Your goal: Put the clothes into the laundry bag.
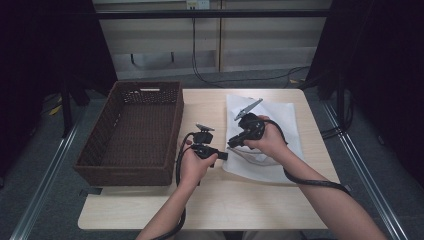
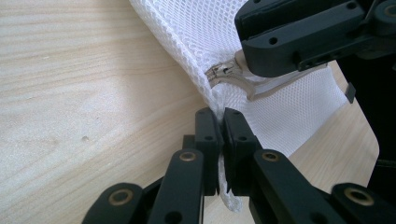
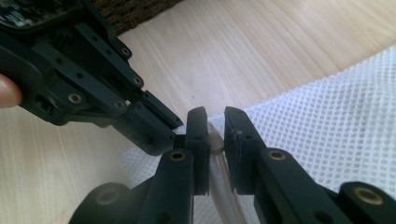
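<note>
Step in hand: I judge I am working the zipper of the white mesh bag [image 1: 272, 135]; the left gripper [image 1: 223, 156] pins the bag's near-left corner while the right gripper [image 1: 231, 144] takes the zipper pull [image 2: 223, 73].
Left jaws: almost closed, pinching the bag's corner hem between the pads, as the left gripper view shows.
Right jaws: narrowly parted around a small beige tab, which I take for the pull; I cannot tell whether they grip it firmly.
Bag position: flat on the desk [image 1: 210, 107], right of the wicker basket [image 1: 131, 132], its near-left corner lifted slightly between my grippers.
Bag axis: long side runs near to far; the zipper end points toward the near-left, at me.
Next move: I judge it calls for a firm hold with the left and a steady pull with the right along the zipper line, away from the pinned corner, not upward.
</note>
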A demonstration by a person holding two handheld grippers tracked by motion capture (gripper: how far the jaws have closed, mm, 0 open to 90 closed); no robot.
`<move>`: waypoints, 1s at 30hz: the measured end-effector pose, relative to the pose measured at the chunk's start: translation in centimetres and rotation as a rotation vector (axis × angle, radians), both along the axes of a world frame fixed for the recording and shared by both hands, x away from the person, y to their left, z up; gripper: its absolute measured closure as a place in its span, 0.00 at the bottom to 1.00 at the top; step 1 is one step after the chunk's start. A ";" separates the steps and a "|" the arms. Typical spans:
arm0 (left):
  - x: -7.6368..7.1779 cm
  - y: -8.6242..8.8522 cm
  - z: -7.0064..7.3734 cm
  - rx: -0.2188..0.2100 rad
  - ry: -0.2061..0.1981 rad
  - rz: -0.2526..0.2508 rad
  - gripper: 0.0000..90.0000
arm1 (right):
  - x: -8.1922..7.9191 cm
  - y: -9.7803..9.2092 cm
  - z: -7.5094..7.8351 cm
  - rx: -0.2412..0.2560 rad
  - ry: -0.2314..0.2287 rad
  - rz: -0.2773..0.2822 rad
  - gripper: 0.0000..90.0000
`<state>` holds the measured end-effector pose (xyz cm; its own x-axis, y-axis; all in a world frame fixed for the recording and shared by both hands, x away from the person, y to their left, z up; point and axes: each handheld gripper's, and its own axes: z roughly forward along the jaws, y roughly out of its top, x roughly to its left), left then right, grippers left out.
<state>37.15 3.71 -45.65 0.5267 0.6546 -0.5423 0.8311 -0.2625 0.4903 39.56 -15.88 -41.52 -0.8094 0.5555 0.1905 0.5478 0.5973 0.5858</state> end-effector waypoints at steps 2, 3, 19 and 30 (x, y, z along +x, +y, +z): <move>0.0 0.0 0.0 0.001 -0.002 -0.002 0.95 | 0.0 -0.2 -0.2 0.009 0.004 -0.007 0.89; 0.0 0.0 0.0 -0.001 -0.005 0.001 0.95 | 0.0 -0.2 -0.3 0.009 0.004 -0.009 0.89; 0.1 0.1 0.1 -0.001 -0.005 -0.006 0.95 | -0.1 -1.3 -1.1 0.055 0.113 -0.131 0.75; 0.2 0.1 -0.1 -0.001 -0.003 -0.011 0.95 | 0.0 -0.7 -1.4 0.053 0.109 -0.082 0.91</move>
